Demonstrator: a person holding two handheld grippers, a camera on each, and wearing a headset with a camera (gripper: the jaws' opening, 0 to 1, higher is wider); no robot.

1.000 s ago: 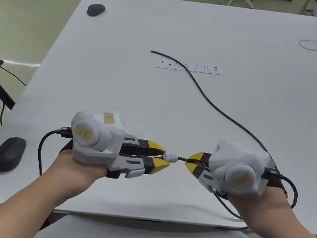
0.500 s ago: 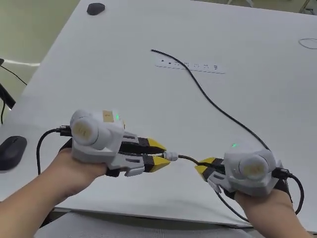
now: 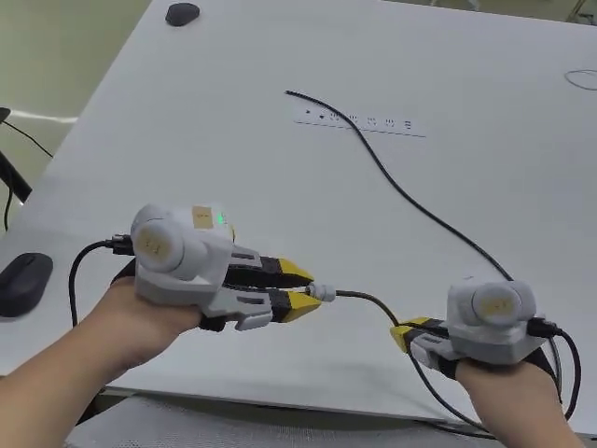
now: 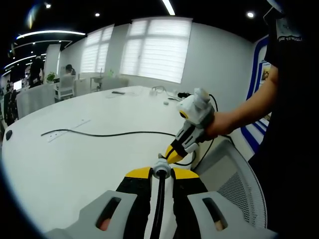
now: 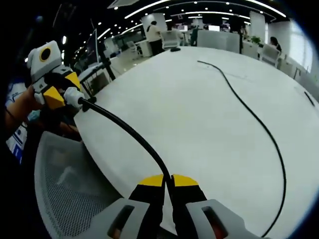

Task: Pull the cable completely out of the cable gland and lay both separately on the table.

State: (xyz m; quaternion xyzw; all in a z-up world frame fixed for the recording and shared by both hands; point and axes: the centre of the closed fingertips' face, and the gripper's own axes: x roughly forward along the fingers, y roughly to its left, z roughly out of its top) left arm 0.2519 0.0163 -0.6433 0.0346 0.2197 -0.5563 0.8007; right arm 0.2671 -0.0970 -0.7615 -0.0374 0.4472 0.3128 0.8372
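Observation:
A small white cable gland [image 3: 321, 293] [image 4: 160, 168] [image 5: 73, 96] sticks out of the tips of my left gripper [image 3: 300, 289] [image 4: 160, 173], which is shut on it above the table's near edge. A black cable [image 3: 366, 298] [image 5: 127, 133] runs out of the gland to my right gripper [image 3: 408, 333] [image 5: 168, 180], which is shut on the cable. The cable [image 3: 401, 193] then loops back across the white table [image 3: 233, 159] to its free end [image 3: 288, 94] at the far middle. In the left gripper view the right gripper [image 4: 175, 151] sits just beyond the gland.
A white printed strip [image 3: 361, 123] lies under the far cable. A dark mouse [image 3: 181, 13] rests at the table's far left corner. Another dark object [image 3: 22, 283] sits off the table's left edge. A mesh chair [image 5: 65, 199] is under the near edge.
My right gripper has moved right and toward me, away from the left one, drawing more black cable out of the gland. The left gripper has stayed where it was.

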